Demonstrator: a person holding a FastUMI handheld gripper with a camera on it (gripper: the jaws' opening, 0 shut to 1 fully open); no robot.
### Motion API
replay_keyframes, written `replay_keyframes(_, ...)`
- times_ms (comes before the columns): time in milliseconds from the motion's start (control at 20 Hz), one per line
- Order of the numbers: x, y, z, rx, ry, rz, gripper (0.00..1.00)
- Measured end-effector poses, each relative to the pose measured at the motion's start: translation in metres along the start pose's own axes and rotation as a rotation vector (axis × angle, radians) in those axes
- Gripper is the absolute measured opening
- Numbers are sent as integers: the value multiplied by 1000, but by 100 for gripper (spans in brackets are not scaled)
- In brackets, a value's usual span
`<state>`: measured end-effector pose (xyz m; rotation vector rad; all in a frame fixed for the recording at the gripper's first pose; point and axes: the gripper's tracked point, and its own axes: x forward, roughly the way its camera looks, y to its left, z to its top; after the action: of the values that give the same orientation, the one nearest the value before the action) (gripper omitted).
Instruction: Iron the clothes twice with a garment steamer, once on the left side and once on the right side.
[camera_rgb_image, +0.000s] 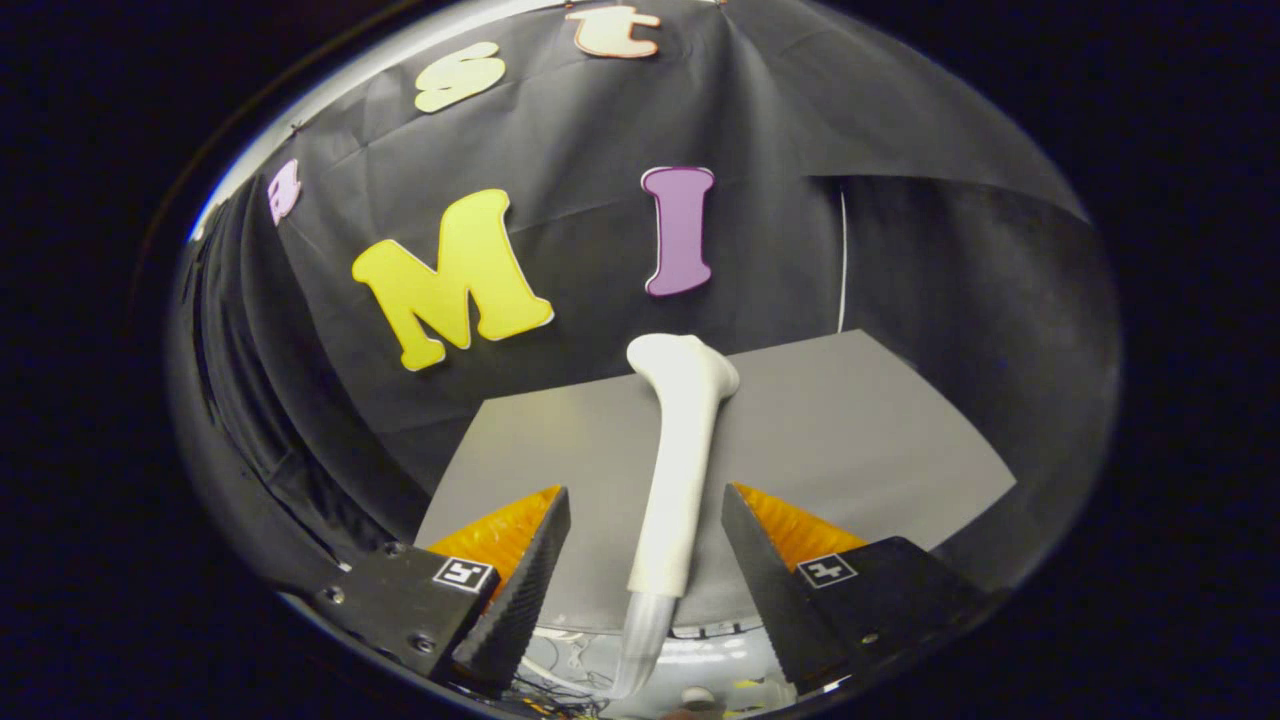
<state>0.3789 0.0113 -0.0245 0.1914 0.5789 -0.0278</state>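
Observation:
A white garment steamer stands between my fingers, with its handle running up from a pale hose below and its head beyond the fingertips. My gripper is open. There is a gap between the handle and each black ridged finger, so neither pad touches it. Behind the steamer lies a flat grey surface.
The booth's black cloth wall rises behind the grey surface and folds round on the right. Below the fingers there are some cables and pale objects, too blurred to identify.

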Motion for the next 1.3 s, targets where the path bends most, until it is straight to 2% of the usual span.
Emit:
replay_keyframes(50, 8, -3, 1, 3, 8, -9, 92)
replay_keyframes(200, 31, -14, 5, -2, 32, -49, 92)
replay_keyframes(350, 48, -24, 1, 9, 84, -80, 84)
replay_keyframes(500, 59, -33, -3, 28, 119, -107, 80)
replay_keyframes(650, 65, -26, -13, 39, 150, -92, 65)
replay_keyframes(800, 71, -27, -13, -13, 134, -115, 56)
replay_keyframes(1050, 68, -23, -9, 24, 77, -131, 40)
replay_keyframes(1300, 30, -6, 16, -10, -76, -114, 38)
